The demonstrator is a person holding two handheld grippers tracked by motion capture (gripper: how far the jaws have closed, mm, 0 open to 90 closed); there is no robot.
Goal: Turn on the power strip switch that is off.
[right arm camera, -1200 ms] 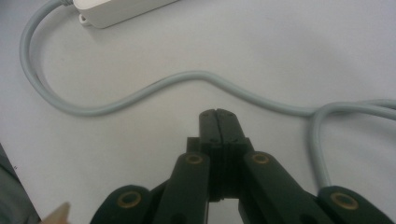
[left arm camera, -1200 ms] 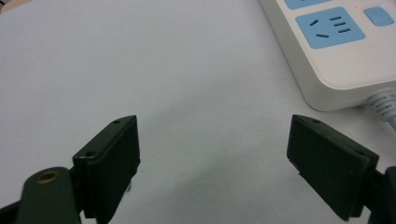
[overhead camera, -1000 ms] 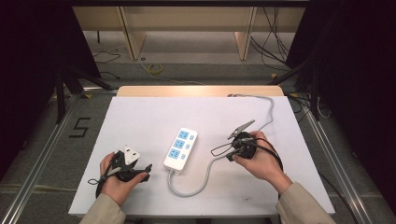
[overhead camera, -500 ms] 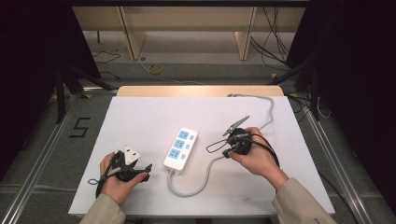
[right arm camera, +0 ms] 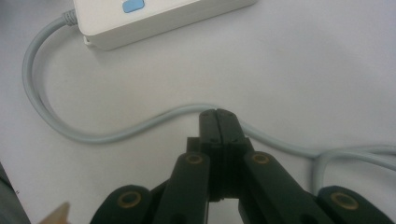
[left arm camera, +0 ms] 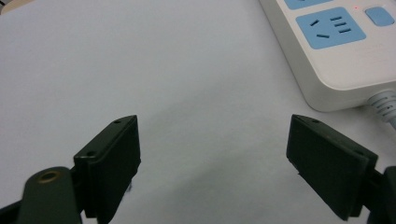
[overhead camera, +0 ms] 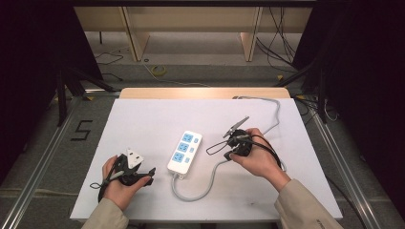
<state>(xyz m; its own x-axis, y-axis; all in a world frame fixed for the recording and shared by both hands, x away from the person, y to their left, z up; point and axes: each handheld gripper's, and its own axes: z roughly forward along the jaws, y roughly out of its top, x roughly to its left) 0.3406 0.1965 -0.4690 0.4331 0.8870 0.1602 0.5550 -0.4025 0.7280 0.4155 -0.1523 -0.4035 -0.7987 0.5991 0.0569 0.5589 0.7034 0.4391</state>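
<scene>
On a white table (overhead camera: pixel 143 124), the left gripper (left arm camera: pixel 215 154) rests at the near left edge with jaws wide apart and empty, the power strip (overhead camera: pixel 185 151) lies at centre, and the right gripper (right arm camera: pixel 218 122), jaws pressed together, sits over its grey cable (right arm camera: pixel 116 133).

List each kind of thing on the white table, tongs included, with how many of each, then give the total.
Power strip: 1
Grey cable: 1
Tongs: 2, left tongs and right tongs
Total: 4
</scene>
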